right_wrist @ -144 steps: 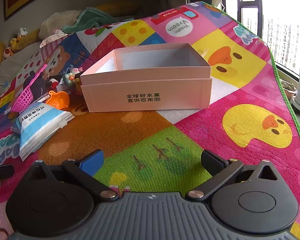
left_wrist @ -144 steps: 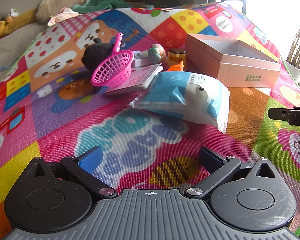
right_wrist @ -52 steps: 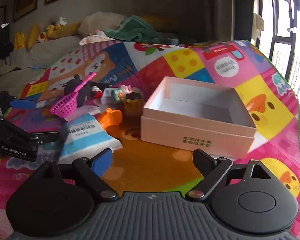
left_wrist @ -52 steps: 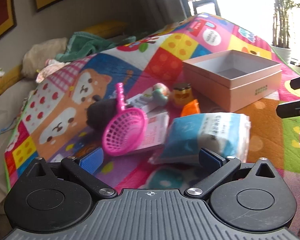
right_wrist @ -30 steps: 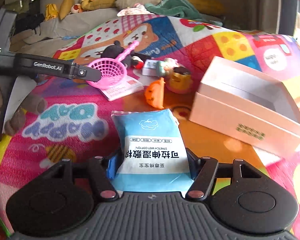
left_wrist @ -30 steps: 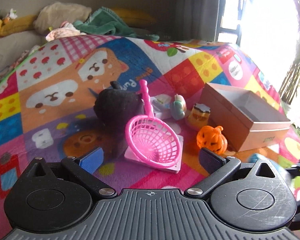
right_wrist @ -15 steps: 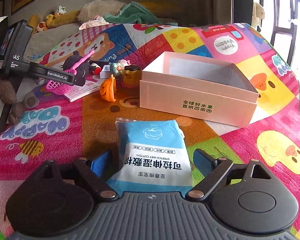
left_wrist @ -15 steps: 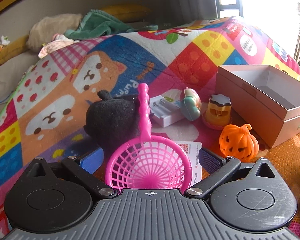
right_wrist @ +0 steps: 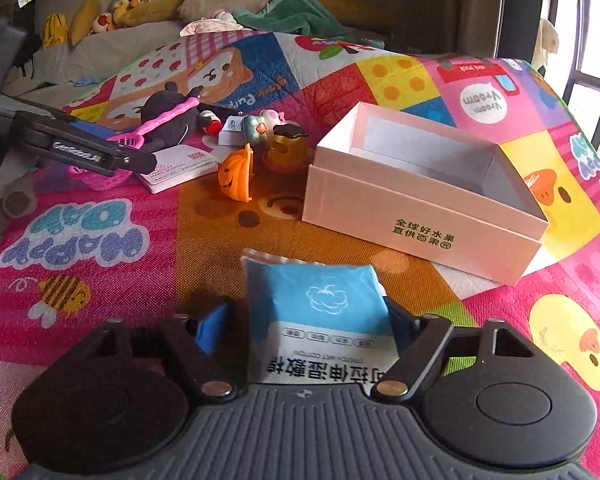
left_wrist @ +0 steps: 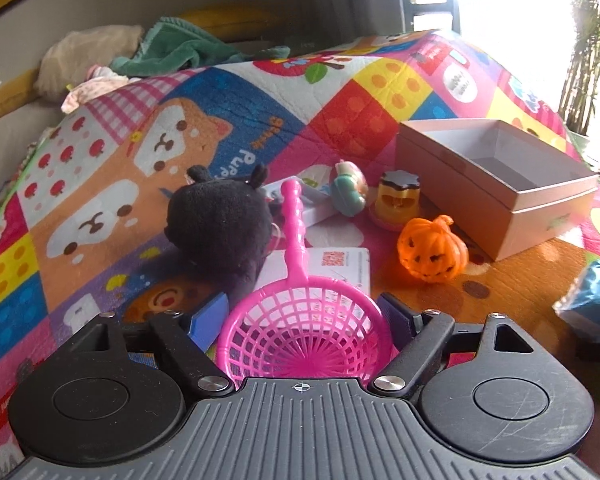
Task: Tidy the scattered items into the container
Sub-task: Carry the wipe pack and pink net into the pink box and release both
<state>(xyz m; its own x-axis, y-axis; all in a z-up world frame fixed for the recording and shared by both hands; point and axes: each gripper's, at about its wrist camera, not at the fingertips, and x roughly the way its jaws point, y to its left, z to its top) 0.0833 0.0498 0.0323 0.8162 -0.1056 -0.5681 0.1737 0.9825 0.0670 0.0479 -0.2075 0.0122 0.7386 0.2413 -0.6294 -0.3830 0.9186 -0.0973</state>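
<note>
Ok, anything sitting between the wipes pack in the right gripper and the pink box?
Nothing visible. Bare play mat lies between the wipes pack and the pink box; the orange pumpkin sits off to its left.

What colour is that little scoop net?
Bright pink net, clearest in the left wrist view.

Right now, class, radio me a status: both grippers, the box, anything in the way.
Left gripper jaws around pink strainer. Right gripper jaws around blue wipes pack. Pink box open, looks empty. Path to box clear.
</note>
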